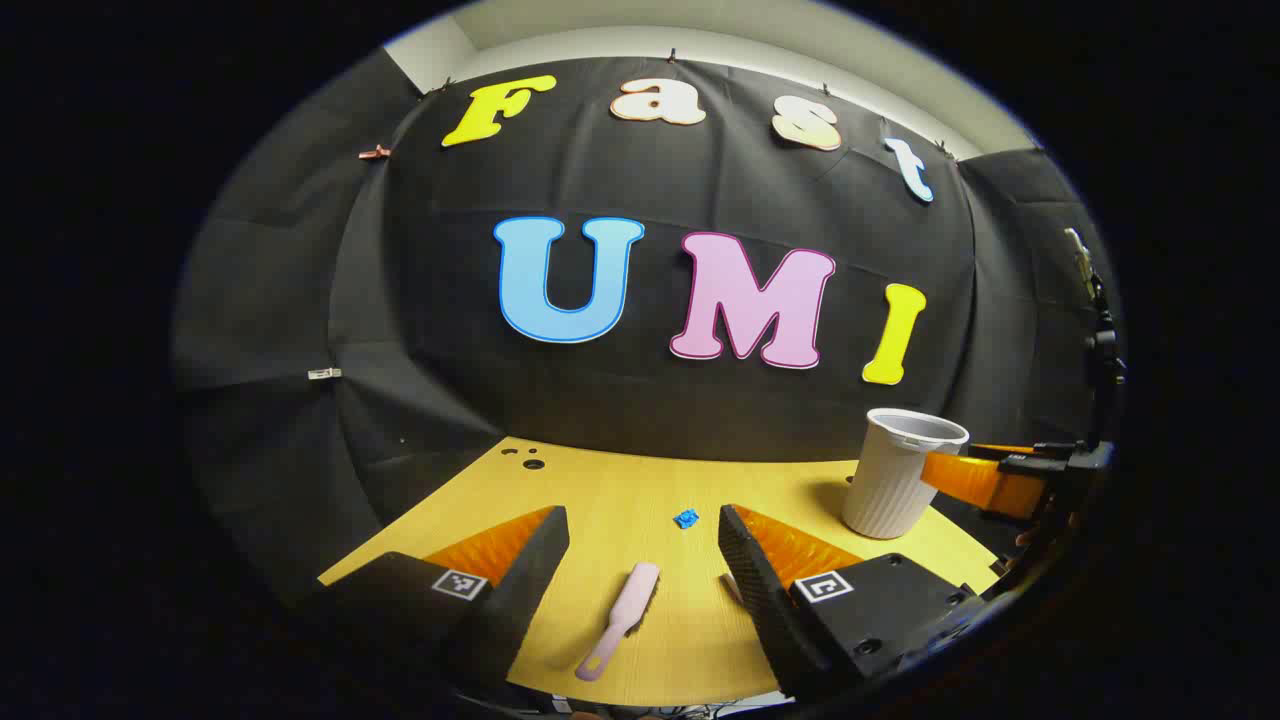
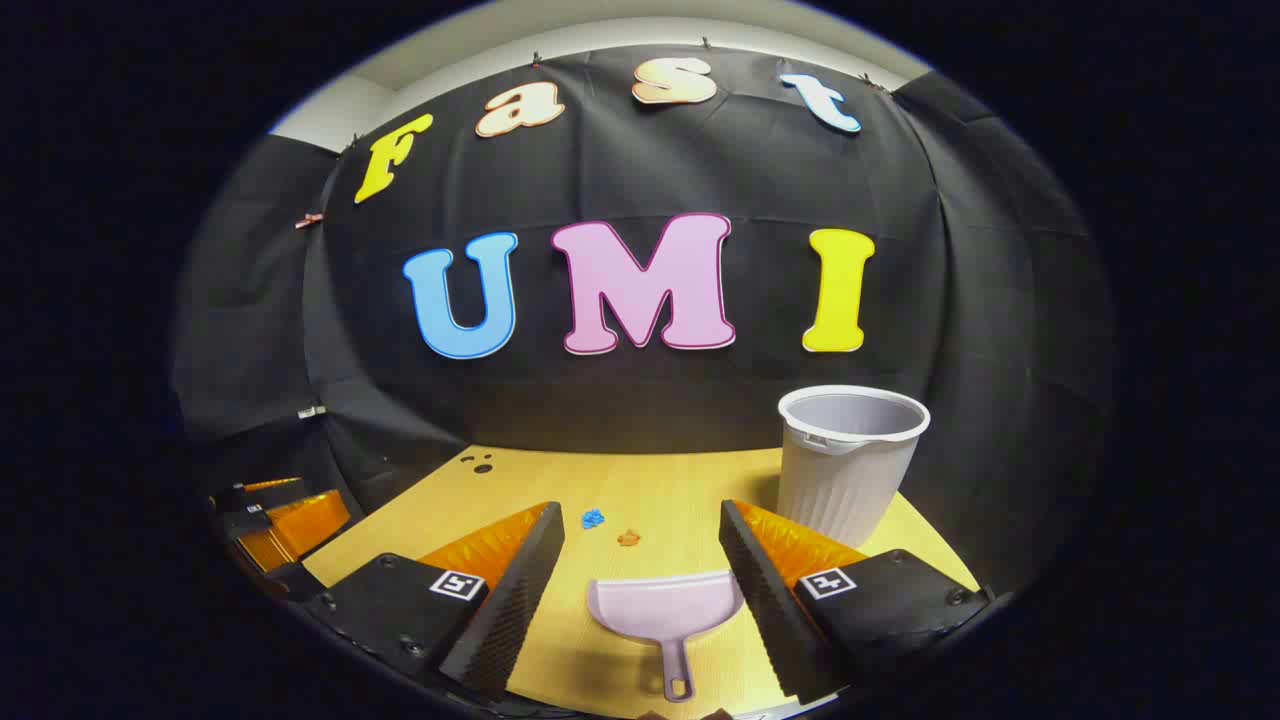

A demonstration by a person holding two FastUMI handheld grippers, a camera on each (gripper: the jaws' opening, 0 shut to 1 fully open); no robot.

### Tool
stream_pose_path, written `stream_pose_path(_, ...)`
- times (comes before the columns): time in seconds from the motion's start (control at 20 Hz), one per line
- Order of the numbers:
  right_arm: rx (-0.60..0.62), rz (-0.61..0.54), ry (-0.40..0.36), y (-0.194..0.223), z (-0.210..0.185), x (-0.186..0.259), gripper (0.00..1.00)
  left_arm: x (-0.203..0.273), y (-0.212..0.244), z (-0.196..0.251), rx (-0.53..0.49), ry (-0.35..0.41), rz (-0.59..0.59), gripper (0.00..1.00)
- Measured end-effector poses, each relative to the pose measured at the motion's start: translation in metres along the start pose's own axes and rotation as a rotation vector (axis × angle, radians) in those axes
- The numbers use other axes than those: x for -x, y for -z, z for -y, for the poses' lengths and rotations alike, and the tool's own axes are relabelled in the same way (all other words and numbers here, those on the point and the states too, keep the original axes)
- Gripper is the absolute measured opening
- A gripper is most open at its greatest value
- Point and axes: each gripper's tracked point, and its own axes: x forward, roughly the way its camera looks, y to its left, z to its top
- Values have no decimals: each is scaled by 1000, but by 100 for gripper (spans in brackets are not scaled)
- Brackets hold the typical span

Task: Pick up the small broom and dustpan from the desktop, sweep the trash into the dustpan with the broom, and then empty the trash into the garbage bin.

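Left gripper: jaws stand wide apart above the near edge of the desktop, with nothing between the fingers pressed or held. On the wood below the gap lies the small broom, a pink piece lying flat, its slim handle end toward the camera and its broader end pointing away toward the booth wall. It touches neither finger. Farther out, just beyond the fingertips, a blue scrap of trash rests on the desktop. To the right of the scrap stands the garbage bin, a pale ribbed cup-shaped container, upright and open at the top. Beside the bin, at the right edge of the left gripper view, part of the other gripper is seen.

Right gripper: jaws likewise stand wide apart and grip nothing. Between the fingers, flat on the desktop, lies the dustpan, pale lilac, its wide mouth facing away and its short handle with a hanging hole pointing toward the camera. Its right corner lies close to the right finger; contact cannot be confirmed. Beyond the dustpan mouth lie the blue scrap of trash and an orange scrap, near each other but apart. The garbage bin stands upright to the right, behind the right finger.
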Motion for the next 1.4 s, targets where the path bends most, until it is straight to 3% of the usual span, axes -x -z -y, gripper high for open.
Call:
stream_pose_path(0.3,5,-23,19,8,14,-12,98,-16,15,10,-4,28,-51,96)
stream_pose_path(0.85,6,-166,31,47,28,-26,98,-34,37,20,-18,58,-135,96)
stream_pose_path(1.4,-18,-403,17,114,28,-41,98,-49,64,-10,8,-4,-212,96)
